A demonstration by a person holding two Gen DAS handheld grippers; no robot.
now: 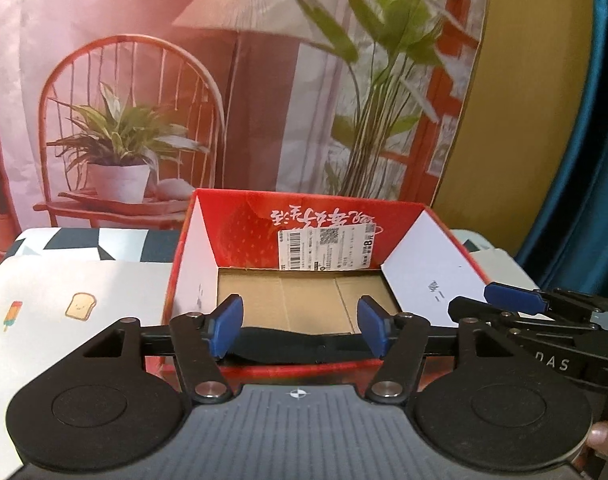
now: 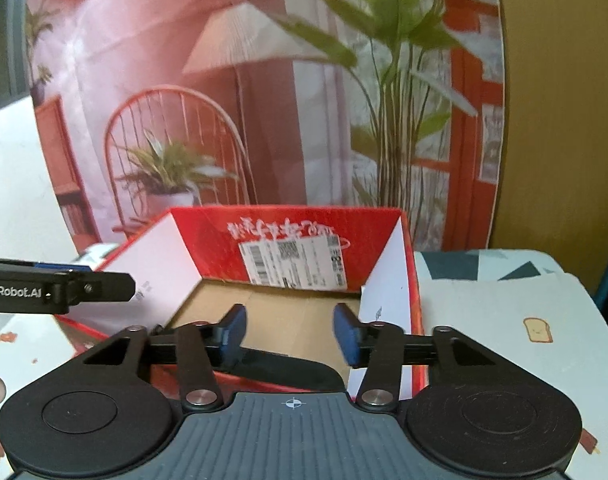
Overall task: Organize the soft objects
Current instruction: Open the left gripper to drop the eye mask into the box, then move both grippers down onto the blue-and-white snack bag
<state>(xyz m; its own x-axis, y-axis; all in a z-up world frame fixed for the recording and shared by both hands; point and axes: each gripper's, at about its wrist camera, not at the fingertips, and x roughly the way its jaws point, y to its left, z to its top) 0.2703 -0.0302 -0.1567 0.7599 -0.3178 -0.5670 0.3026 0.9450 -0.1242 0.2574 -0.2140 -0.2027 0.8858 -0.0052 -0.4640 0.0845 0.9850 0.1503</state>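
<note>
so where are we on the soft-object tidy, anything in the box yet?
Done: a black soft item lies along the red box's near edge, apparently inside. In hand: nothing; left gripper and right gripper both stand open above it. Left: can't tell, no other soft objects show.

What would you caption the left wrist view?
Open left gripper above black fabric strap in red cardboard box.

One box (image 1: 304, 216), one black band (image 1: 292, 342), two grippers (image 1: 300, 330).
</note>
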